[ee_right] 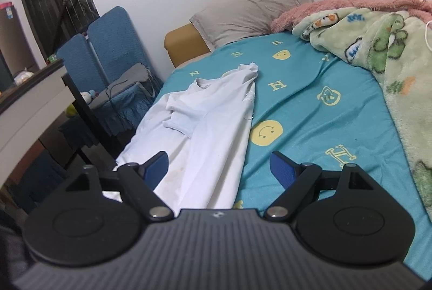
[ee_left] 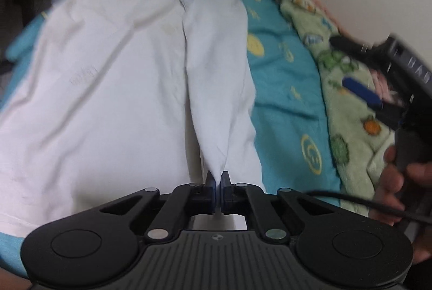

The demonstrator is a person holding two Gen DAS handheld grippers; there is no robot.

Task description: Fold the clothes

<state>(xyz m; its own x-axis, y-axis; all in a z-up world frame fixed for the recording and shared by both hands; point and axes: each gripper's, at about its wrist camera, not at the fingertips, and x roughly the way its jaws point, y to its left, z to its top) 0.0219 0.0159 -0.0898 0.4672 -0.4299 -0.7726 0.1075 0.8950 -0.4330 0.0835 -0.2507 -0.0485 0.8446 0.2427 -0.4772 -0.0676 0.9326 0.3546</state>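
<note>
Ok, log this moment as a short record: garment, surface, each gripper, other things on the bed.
garment: white shirt, spread on the bed, right side folded over the middle
surface: turquoise bedsheet with yellow smiley prints
left gripper: shut on a pinched fold of the white shirt
right gripper: open, nothing between its fingers, over the shirt's near end
bedding: green cartoon blanket along the sheet's right side, grey pillow at the head

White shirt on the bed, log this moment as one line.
left gripper: shut on white shirt | right gripper: open, empty | bed sheet
</note>
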